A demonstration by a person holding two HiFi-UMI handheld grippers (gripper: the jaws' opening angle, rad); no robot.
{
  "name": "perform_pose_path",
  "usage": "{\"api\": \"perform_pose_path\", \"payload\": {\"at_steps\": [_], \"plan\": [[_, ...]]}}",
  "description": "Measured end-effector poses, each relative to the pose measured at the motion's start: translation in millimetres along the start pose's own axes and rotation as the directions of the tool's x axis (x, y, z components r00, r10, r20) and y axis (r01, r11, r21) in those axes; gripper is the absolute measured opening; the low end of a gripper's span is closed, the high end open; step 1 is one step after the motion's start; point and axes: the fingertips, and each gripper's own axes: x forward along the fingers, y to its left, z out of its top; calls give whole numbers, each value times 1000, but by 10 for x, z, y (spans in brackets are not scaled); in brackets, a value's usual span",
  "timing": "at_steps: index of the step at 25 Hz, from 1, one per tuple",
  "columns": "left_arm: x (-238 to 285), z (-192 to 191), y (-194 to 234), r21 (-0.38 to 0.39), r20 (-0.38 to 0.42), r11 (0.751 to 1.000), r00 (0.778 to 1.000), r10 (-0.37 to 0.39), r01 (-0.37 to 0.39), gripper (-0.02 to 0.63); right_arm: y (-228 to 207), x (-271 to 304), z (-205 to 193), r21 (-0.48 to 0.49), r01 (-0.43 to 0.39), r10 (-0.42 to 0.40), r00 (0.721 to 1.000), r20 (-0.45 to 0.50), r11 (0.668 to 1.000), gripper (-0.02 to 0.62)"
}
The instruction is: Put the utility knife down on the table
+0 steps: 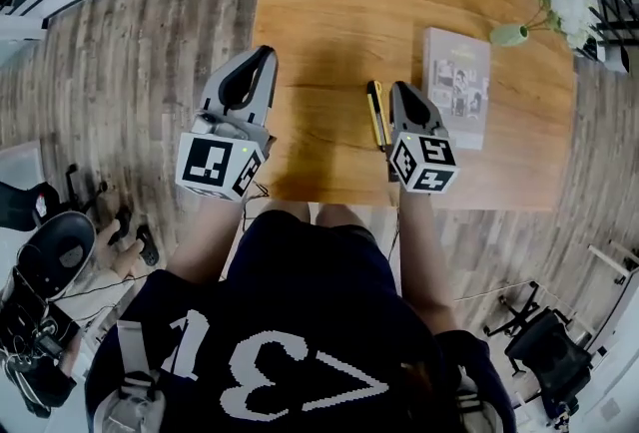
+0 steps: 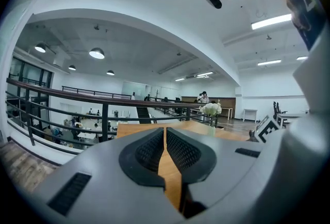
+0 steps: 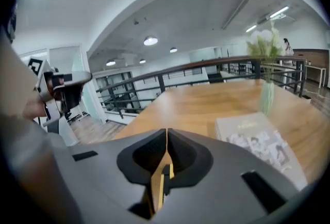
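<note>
The utility knife (image 1: 376, 112), yellow and black, lies flat on the wooden table (image 1: 349, 2) near its front edge. My right gripper (image 1: 401, 88) hangs just to the right of it, jaws shut with nothing pinched. In the right gripper view the jaws of the right gripper (image 3: 167, 131) meet at the tips, and the knife (image 3: 164, 179) shows through the slot beneath them. My left gripper (image 1: 262, 58) hovers at the table's left front corner. It is shut and empty (image 2: 165, 130), with only tabletop seen through its gap.
A grey book (image 1: 457, 87) lies right of the right gripper, also in the right gripper view (image 3: 263, 140). A small vase of white flowers (image 1: 544, 17) stands at the far right. Office chairs (image 1: 544, 341) stand on the wood floor around the table.
</note>
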Motion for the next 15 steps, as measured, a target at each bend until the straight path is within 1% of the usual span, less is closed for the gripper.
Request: {"api": "perform_pose_path", "payload": {"at_steps": [2, 3, 5, 7, 12, 15], "plan": [[1, 142, -23, 11, 20, 1000, 1000, -1, 1, 28, -23, -226, 408, -6, 14, -13, 993, 116, 1000, 28], [5, 220, -39, 19, 35, 1000, 999, -6, 6, 28, -33, -338, 621, -6, 22, -21, 985, 174, 1000, 26], [9, 372, -74, 38, 64, 999, 998, -18, 15, 28, -29, -565, 1039, -7, 33, -30, 959, 283, 999, 26], [-10, 502, -100, 52, 86, 999, 996, -22, 18, 28, 0, -800, 1386, -17, 42, -32, 929, 369, 999, 26], [-36, 821, -152, 76, 145, 997, 989, -29, 18, 28, 23, -1311, 1973, -47, 70, -36, 859, 510, 996, 26], [-54, 1009, -179, 146, 176, 989, 984, -28, 2, 28, 74, -1526, 2171, -65, 72, -23, 826, 563, 995, 25]]}}
